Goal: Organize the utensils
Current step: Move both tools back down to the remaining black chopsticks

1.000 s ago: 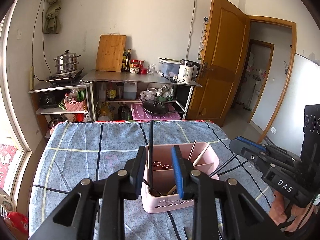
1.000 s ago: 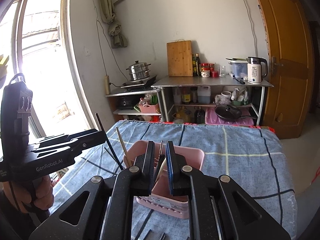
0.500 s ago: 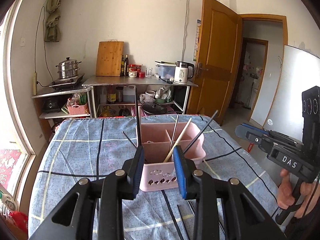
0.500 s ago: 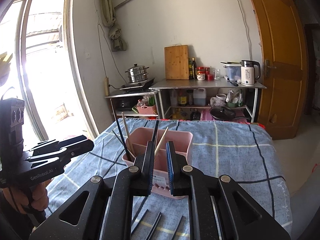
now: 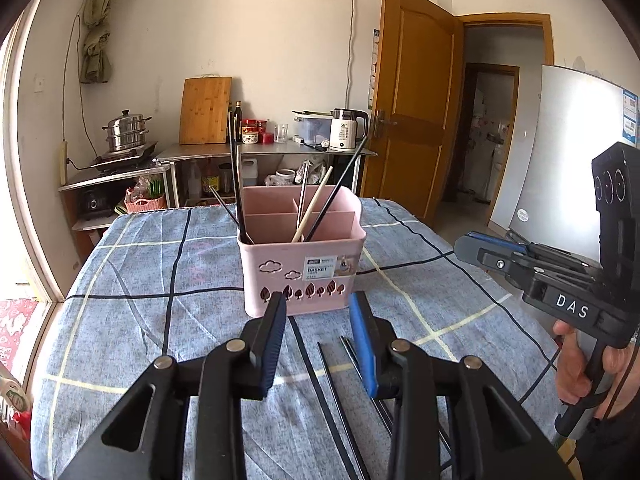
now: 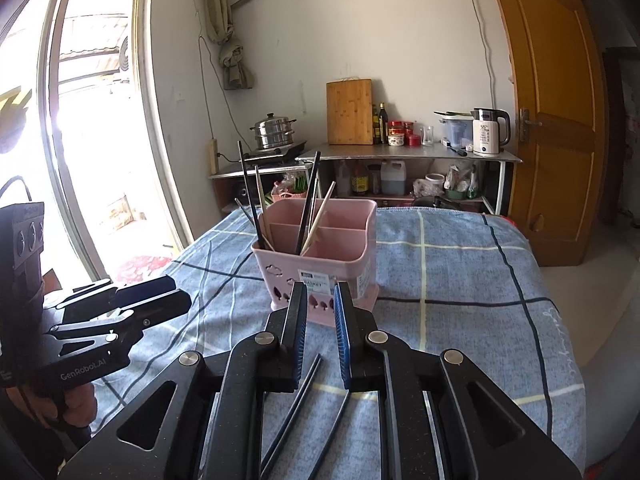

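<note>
pink basket [image 5: 301, 276] ahead, open cloth [image 5: 132, 320] beside

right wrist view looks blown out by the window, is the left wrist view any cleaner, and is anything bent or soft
Right wrist view: the window is overexposed to white, yet the pink basket stays sharp. Left wrist view: even light with no glare, only a bright strip at the left edge. Both views: fisheye bends the door and walls, with dark corners.
</note>
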